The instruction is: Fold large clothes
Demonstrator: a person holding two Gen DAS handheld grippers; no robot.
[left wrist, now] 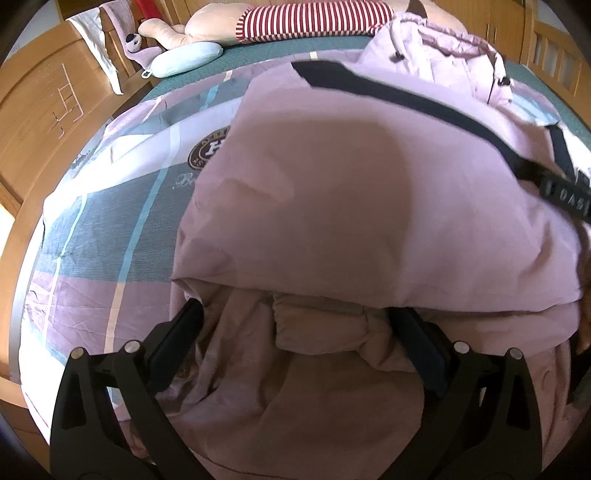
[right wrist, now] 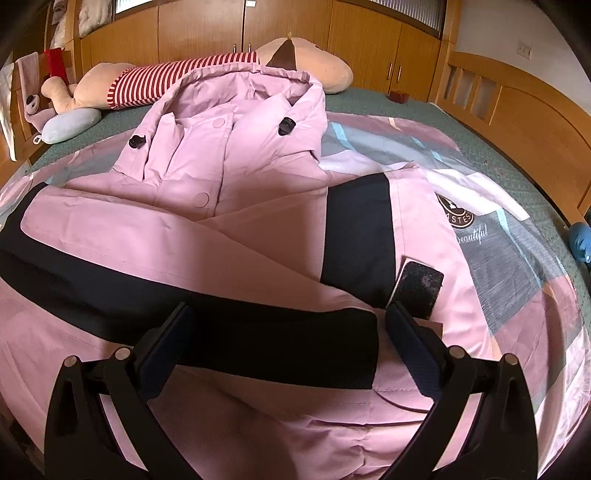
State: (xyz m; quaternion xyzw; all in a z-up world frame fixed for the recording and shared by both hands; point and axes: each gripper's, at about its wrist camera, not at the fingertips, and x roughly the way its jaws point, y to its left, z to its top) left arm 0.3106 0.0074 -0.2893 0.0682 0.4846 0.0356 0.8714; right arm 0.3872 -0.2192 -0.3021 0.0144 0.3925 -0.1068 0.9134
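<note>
Jacket: I am seeing the pink jacket (right wrist: pixel 236 206) lying spread on the bed (right wrist: pixel 517 155), hood toward the far side, a sleeve with a black band folded across its front.
Left tool: my left tool (left wrist: pixel 295 332) is standing wide open over the jacket's near edge; bunched pink fabric is sitting between the fingers (left wrist: pixel 177 343), but I am seeing no pinch on it.
Right tool: my right tool (right wrist: pixel 291 343) is also gaping wide, straddling the black band (right wrist: pixel 221 332) of the folded sleeve, holding nothing.
Cuff tab: a dark cuff tab (right wrist: pixel 421 288) is lying on the pink fabric just beyond the right tool's right finger.
Hood: the hood (right wrist: pixel 258 88) is lying open near the plush toy (right wrist: pixel 207 74), with black toggles (right wrist: pixel 285 125) showing on its sides.
Bedding: a patchwork sheet (left wrist: pixel 110 221) in pink, grey and pale blue is lying under the jacket.
Far side: the plush toy in its red-and-white striped top is lying along the far edge, with a pale blue pillow (left wrist: pixel 184 59) beside it.
Surroundings: wooden cabinets (right wrist: pixel 207 26) are standing behind the bed.
</note>
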